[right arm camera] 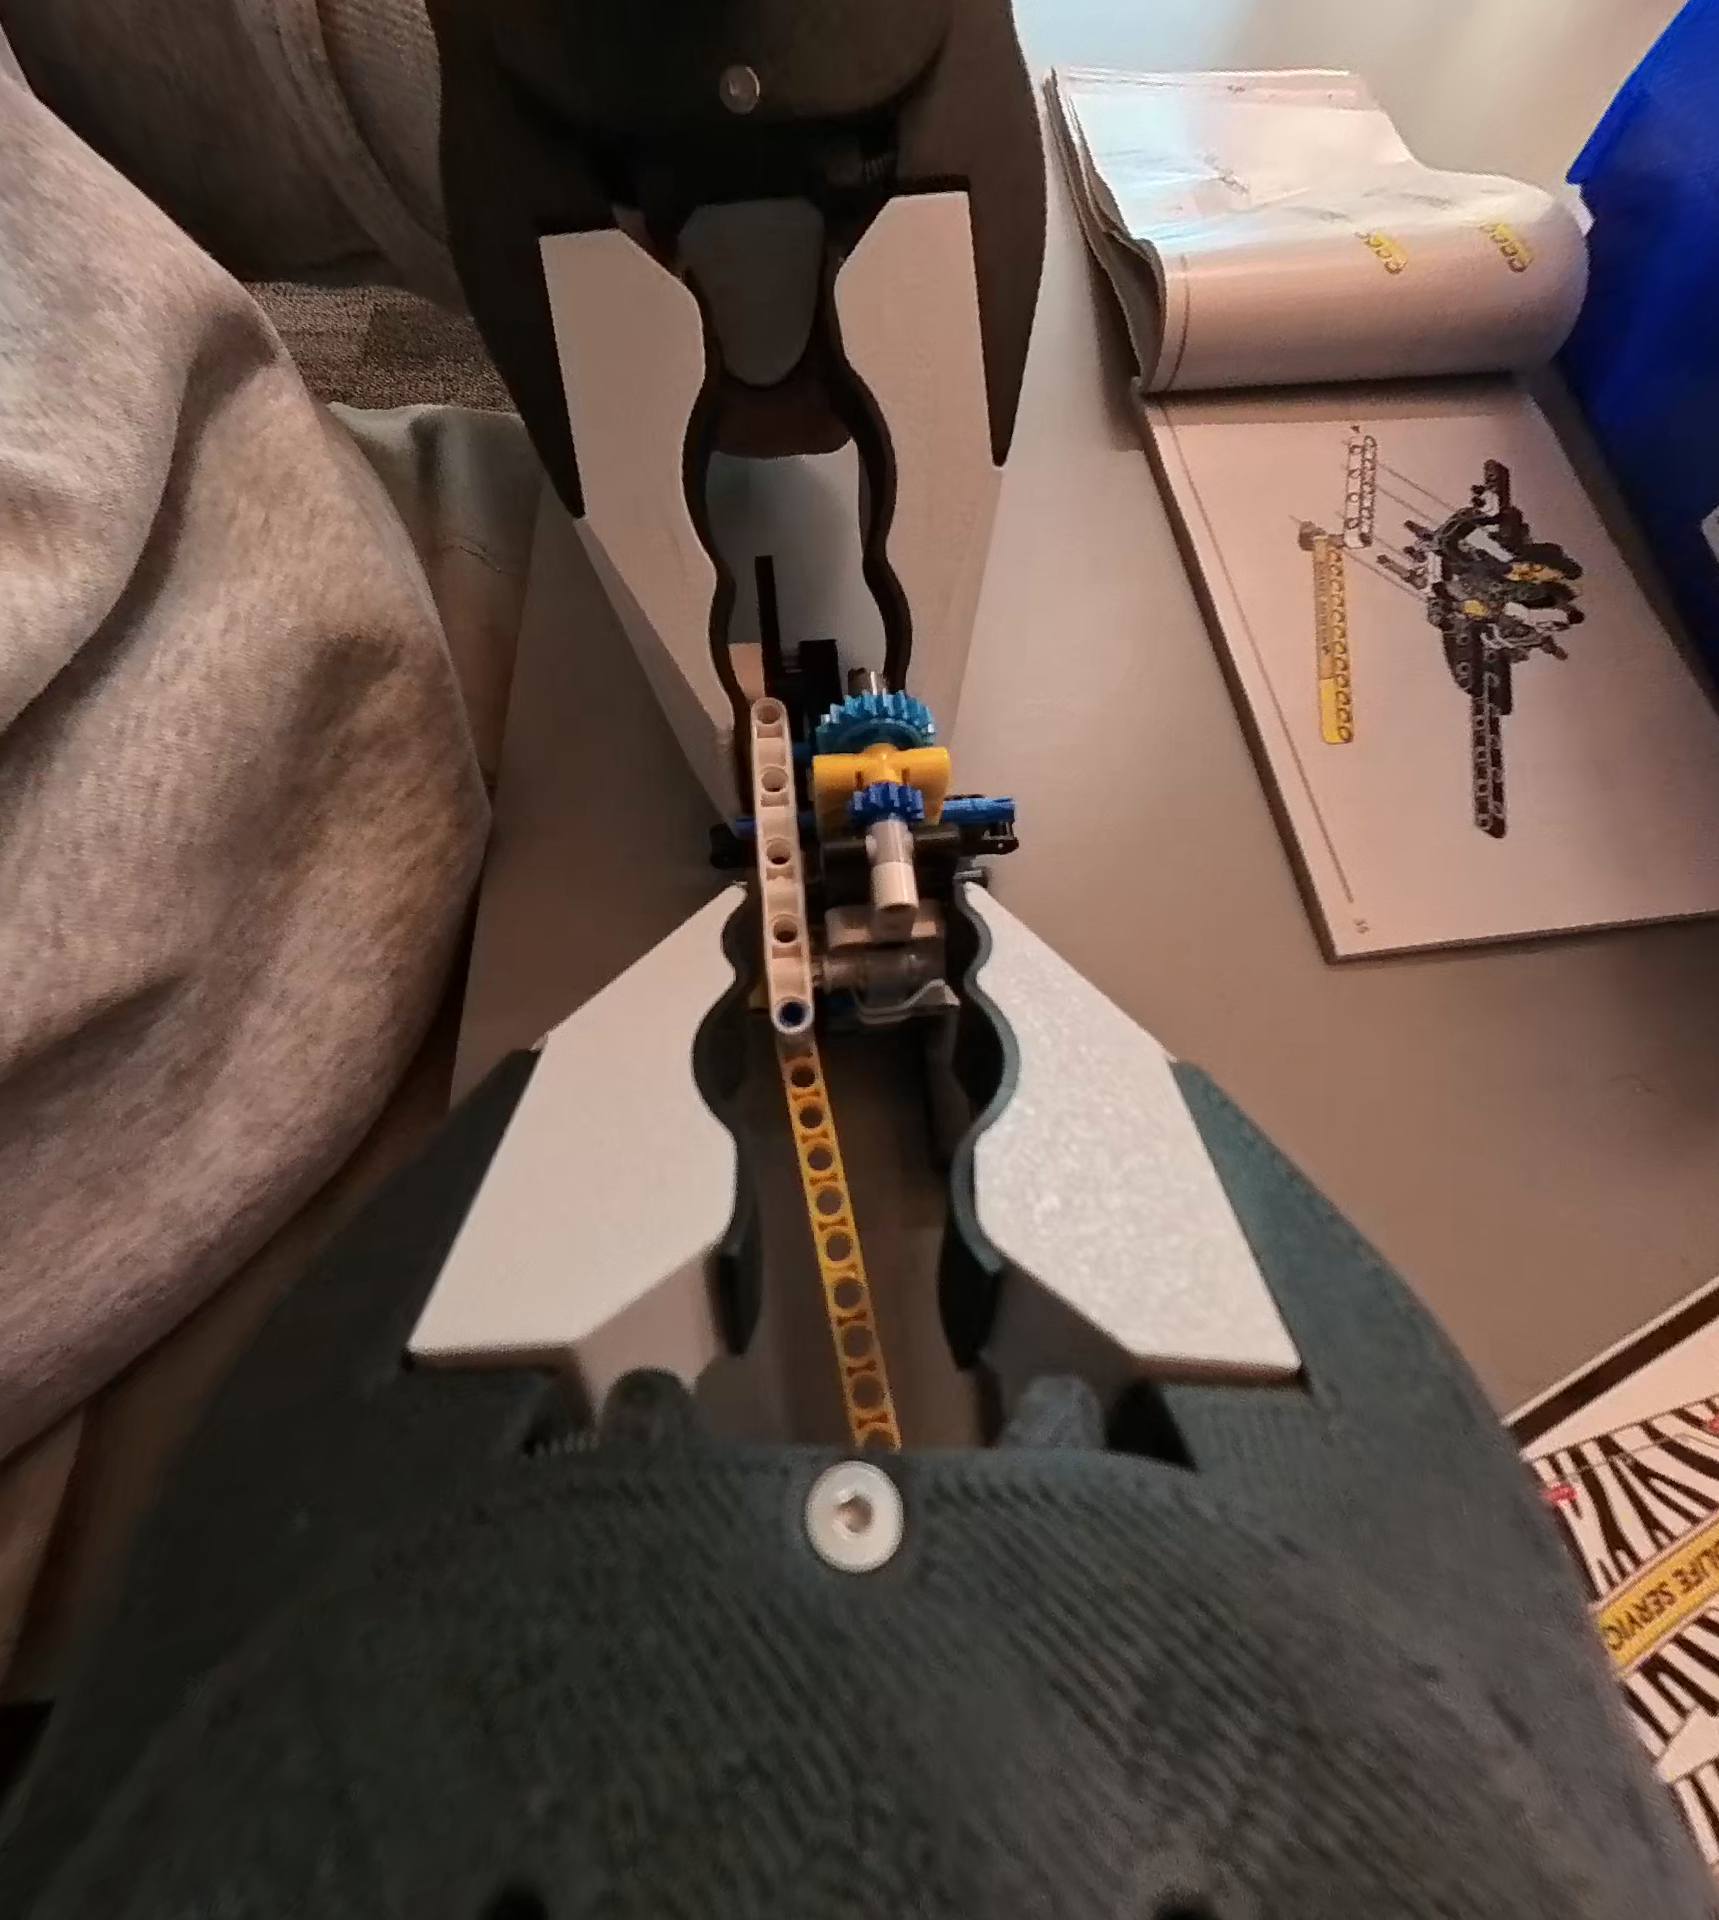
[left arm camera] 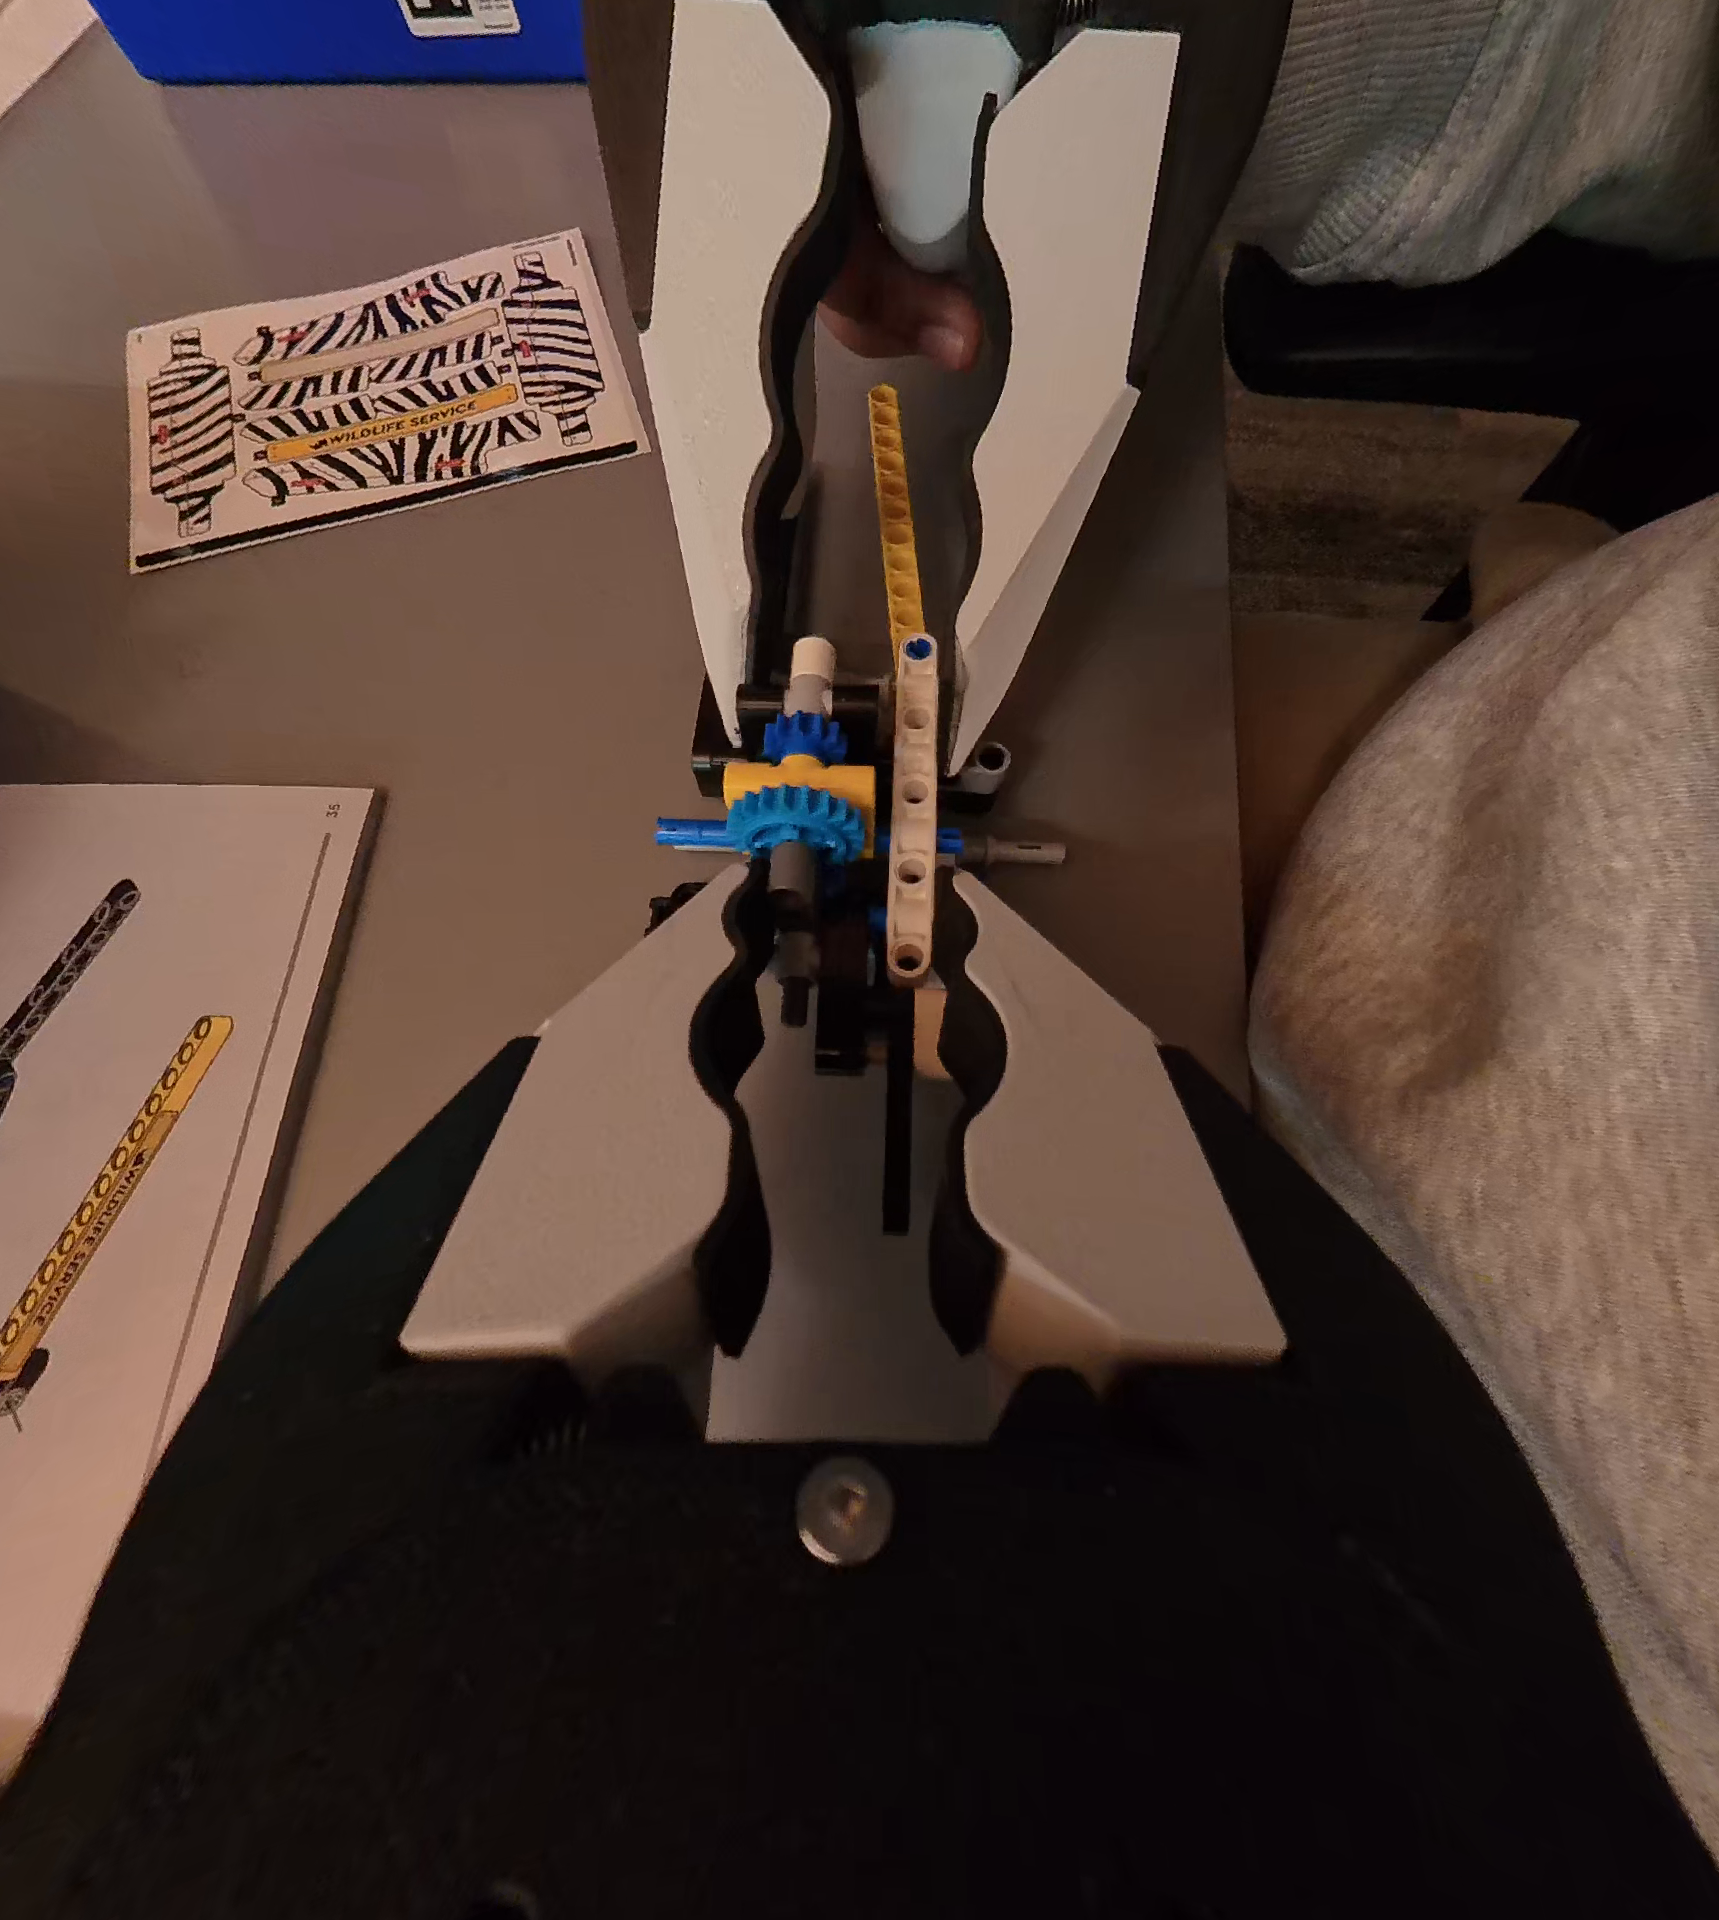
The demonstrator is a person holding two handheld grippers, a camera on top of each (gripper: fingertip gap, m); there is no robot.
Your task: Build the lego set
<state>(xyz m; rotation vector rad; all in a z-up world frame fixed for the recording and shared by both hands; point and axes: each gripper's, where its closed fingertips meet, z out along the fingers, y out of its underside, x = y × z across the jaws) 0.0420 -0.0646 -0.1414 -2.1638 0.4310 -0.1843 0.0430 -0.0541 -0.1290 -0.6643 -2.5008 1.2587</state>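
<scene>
Left gripper (left arm camera: 839,914) and right gripper (right arm camera: 850,920) each pinch opposite ends of the lego build (left arm camera: 813,821), yellow beam (right arm camera: 834,1226) apparently attached.

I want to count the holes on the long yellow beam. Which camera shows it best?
The right wrist view: the yellow beam runs close between the right gripper's fingers, holes distinct. The left wrist view shows it farther off, lower end hidden.

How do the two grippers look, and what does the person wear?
The left gripper and the right gripper look alike: two pale grey wedge-shaped fingers lined with black wavy pads, on a wide dark body with a silver screw in the middle. No cables show. The person wears light grey knit clothing, seen beside both grippers.
</scene>
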